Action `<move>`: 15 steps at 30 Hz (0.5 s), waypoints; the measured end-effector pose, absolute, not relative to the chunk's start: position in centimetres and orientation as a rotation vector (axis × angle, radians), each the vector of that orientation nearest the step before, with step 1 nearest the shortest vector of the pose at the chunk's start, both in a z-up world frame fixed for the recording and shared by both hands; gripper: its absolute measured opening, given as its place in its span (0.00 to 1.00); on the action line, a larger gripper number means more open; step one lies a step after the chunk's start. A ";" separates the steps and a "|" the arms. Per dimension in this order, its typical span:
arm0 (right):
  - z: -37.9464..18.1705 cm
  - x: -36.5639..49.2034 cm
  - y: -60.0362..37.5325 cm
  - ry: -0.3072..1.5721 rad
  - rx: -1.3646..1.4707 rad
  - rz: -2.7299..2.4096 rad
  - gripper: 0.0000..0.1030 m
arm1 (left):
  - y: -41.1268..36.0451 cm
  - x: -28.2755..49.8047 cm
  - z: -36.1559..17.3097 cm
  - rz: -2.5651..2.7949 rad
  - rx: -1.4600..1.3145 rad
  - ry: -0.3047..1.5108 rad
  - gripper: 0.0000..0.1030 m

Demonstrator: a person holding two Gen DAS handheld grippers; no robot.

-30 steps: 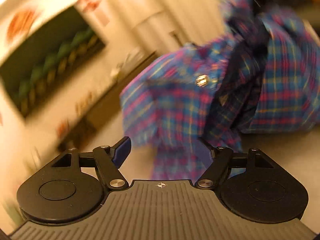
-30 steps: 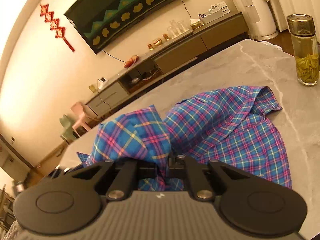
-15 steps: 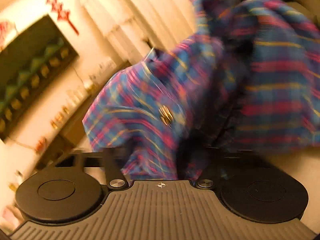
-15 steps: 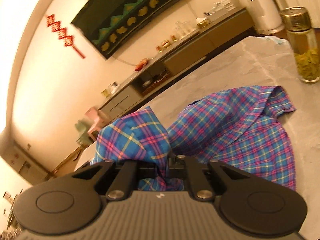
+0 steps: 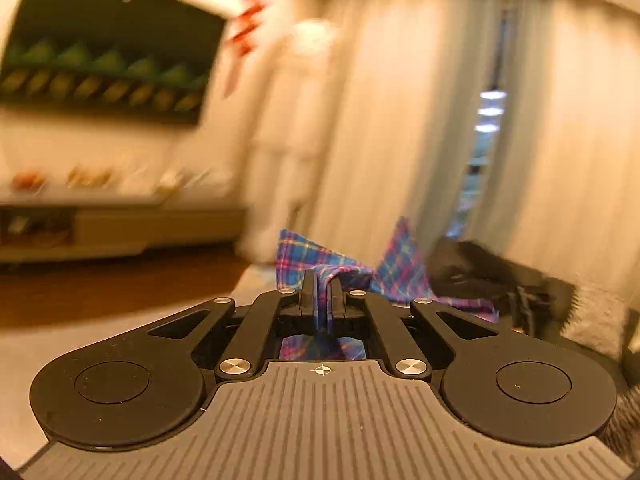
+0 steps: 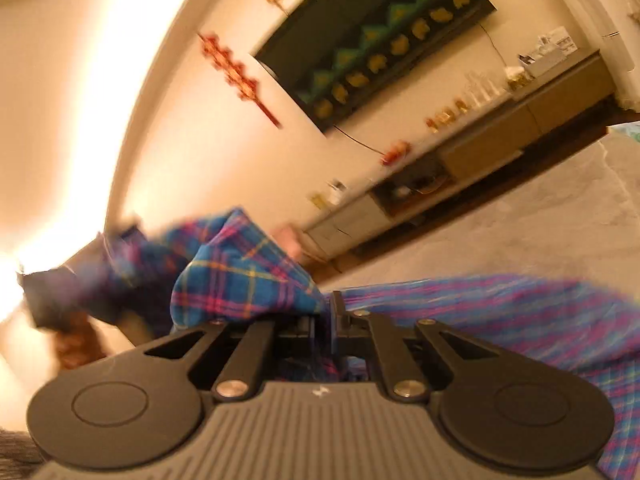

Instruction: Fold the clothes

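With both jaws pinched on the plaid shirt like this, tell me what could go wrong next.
1. The left gripper holds only a thin fold of the shirt; a tug might slip it free.
2. The right gripper grips a bunched wad, so the fold could come out crooked.
3. Loose cloth trails over the table and may drag or wrinkle.

The shirt (image 6: 248,276) is a plaid of blue crossed by pink, purple and thin yellow lines; the same check shows on the folds (image 5: 316,260). Each hand-held gripper, left (image 5: 322,296) and right (image 6: 326,316), is black with a ribbed grey body. The desk (image 6: 540,220) is mottled grey. Above the shirt, the wall panel (image 6: 372,44) is dark with green triangles over yellow shapes. Beside the panel hangs a red ornament (image 6: 236,76). The curtains (image 5: 400,120) are cream.
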State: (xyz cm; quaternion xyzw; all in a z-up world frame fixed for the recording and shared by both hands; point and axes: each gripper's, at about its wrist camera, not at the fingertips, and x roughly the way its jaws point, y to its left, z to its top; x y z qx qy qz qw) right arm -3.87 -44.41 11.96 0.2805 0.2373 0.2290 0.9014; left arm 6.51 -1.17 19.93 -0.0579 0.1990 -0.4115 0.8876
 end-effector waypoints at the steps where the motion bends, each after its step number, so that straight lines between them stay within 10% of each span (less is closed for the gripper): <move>1: 11.1 -2.2 -43.5 0.547 0.531 0.411 0.06 | -2.0 7.9 19.6 -0.808 -0.123 0.456 0.00; 3: 7.9 0.4 -42.4 0.702 0.397 0.233 0.07 | -4.5 11.3 14.1 -0.686 -0.003 0.624 0.16; 6: 3.8 2.3 -40.8 0.867 0.177 -0.004 0.22 | -5.2 13.7 6.9 -0.532 0.120 0.775 0.13; 11: 4.8 -1.7 -40.6 0.781 0.074 -0.077 0.42 | -0.6 9.5 3.6 -0.522 0.087 0.683 0.70; 15: 8.9 -3.5 -39.6 0.623 0.041 -0.099 0.49 | -1.8 7.4 3.1 -0.563 0.218 0.634 0.71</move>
